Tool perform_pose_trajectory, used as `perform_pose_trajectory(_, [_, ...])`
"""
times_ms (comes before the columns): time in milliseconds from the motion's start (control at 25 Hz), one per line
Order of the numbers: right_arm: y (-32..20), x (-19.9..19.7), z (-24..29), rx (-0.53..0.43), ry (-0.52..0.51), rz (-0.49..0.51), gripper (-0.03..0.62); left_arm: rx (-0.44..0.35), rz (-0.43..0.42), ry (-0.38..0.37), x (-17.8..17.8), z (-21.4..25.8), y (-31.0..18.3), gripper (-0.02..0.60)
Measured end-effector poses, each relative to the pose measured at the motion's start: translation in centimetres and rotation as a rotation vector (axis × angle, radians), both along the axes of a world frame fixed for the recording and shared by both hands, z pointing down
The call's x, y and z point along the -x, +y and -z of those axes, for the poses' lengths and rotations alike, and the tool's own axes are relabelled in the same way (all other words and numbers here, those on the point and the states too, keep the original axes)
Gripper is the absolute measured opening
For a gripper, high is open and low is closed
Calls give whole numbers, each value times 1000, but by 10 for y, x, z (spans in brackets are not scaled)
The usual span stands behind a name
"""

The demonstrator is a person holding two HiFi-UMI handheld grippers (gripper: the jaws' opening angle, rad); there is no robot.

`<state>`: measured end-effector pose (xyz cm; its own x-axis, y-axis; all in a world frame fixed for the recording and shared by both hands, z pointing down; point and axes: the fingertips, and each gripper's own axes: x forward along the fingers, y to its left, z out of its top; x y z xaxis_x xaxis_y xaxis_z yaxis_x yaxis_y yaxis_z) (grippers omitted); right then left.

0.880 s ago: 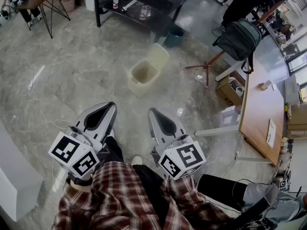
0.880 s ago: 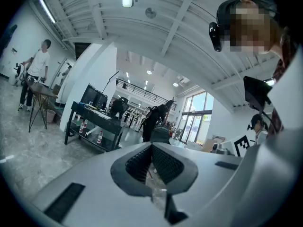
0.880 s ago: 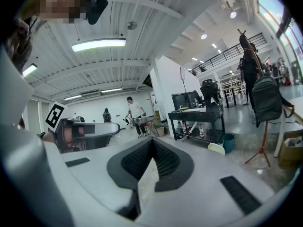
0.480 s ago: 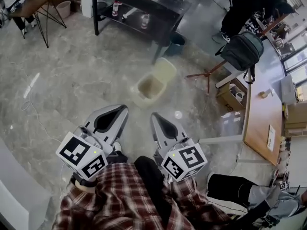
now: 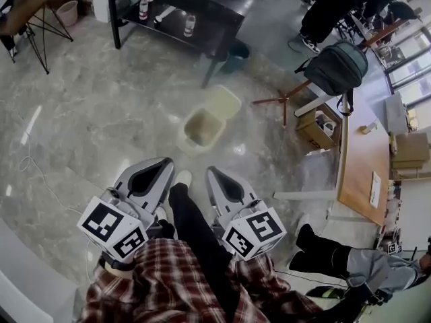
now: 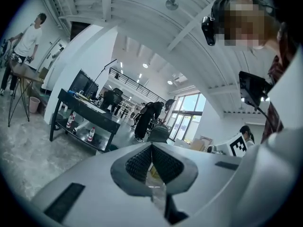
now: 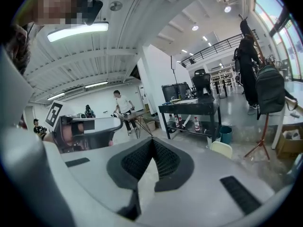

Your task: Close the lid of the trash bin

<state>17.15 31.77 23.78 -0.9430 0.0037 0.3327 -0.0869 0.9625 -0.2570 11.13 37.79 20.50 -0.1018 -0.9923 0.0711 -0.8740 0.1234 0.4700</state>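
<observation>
A cream trash bin [image 5: 201, 130] stands on the marble floor ahead of me, its lid [image 5: 223, 101] swung up and back, the inside bare. Both grippers are held low in front of my body, well short of the bin. My left gripper [image 5: 164, 162] points toward the bin's left side with its jaws together and nothing between them. My right gripper [image 5: 211, 172] is likewise shut and empty. In the right gripper view the cream lid [image 7: 221, 149] shows beyond the closed right gripper [image 7: 152, 140]. The left gripper [image 6: 151, 145] also shows its jaws meeting.
A black table [image 5: 182, 9] with bottles on its lower shelf stands behind the bin, a teal bucket [image 5: 236, 48] beside it. To the right are a backpack [image 5: 335, 66] on a stand, a cardboard box [image 5: 315, 128] and a wooden table [image 5: 363, 160]. My leg and white shoe [image 5: 182, 178] reach between the grippers.
The bin has come closer in the head view as I walked toward it. One leg has stepped forward between the grippers. Both grippers stay shut.
</observation>
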Motion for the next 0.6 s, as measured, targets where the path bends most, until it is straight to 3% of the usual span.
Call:
perform_pose_trajectory(160, [-39,32,-12,5,-8,-13,12,11,-24,-5,31,-12,-43,12])
perform_pose_trajectory(600, [-214,98,-1,51,-90,-103,12,67,-78,-75,111,3,-196,12])
